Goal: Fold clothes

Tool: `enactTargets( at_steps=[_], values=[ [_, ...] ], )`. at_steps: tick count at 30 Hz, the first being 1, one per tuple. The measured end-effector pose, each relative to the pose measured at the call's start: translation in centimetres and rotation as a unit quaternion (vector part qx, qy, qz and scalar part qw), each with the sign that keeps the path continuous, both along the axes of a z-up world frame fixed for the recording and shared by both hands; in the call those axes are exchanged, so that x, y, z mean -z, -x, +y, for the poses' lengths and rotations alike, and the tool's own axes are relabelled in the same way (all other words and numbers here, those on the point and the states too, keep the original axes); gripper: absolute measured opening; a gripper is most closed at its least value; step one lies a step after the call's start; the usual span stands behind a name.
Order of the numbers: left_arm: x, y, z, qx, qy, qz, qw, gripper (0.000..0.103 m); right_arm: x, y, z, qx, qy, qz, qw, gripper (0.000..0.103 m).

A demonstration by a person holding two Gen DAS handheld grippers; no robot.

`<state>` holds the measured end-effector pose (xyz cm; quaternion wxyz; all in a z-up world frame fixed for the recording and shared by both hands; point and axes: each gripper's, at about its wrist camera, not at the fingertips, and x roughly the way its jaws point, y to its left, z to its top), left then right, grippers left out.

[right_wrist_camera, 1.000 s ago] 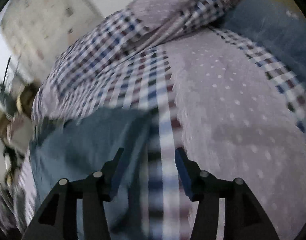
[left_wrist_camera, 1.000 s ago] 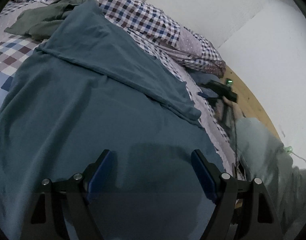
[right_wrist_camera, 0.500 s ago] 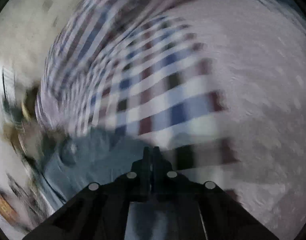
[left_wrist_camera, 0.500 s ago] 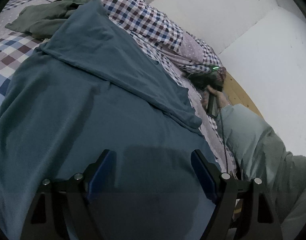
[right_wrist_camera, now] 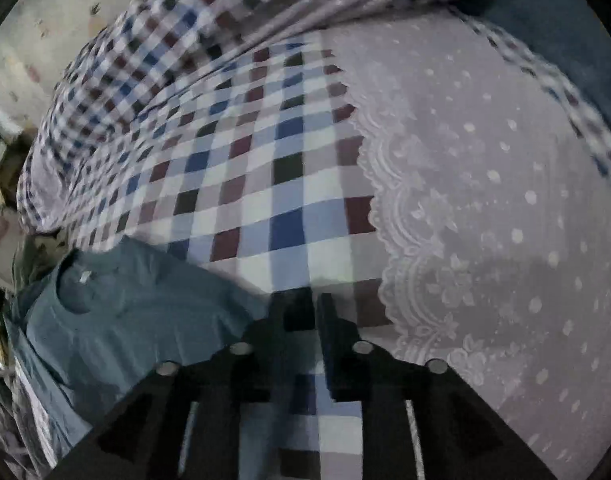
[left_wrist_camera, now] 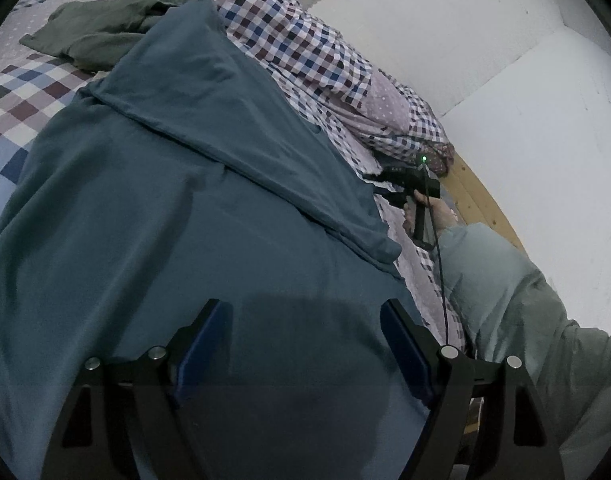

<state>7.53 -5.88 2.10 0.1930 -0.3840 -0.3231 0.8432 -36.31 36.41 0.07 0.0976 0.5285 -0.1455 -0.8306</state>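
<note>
A teal T-shirt (left_wrist_camera: 185, 220) lies spread on the bed, one side folded over in a long diagonal flap. My left gripper (left_wrist_camera: 305, 320) hovers low over its near part, jaws wide open with nothing between them. In the right wrist view the shirt (right_wrist_camera: 125, 300) shows its collar and label at lower left. My right gripper (right_wrist_camera: 314, 300) points down at the checked sheet just right of the shirt's edge. Its jaws are opening, a narrow gap between them, and no cloth is in that gap. A hand (left_wrist_camera: 437, 208) holds that gripper past the flap's far edge.
A crumpled olive garment (left_wrist_camera: 105, 32) lies at the far left of the bed. A checked duvet (left_wrist_camera: 325, 60) is bunched along the wall side. A wooden bed rail (left_wrist_camera: 477, 200) and white wall lie beyond. A pale green sleeve (left_wrist_camera: 505, 280) reaches in from the right. Dark blue cloth (right_wrist_camera: 565, 32) sits far right.
The right gripper swung down toward the sheet beside the shirt, closed fully, then parted a little. The left gripper has stayed over the shirt, still wide.
</note>
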Motion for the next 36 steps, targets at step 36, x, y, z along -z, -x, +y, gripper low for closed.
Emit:
enactTargets(
  at_steps=[36],
  values=[
    [-0.6, -0.5, 0.5, 0.004, 0.026, 0.001, 0.9996, 0.083, -0.3, -4.7, -3.3, 0.078, -0.163, 0.068, 0.981, 0.003]
  ],
)
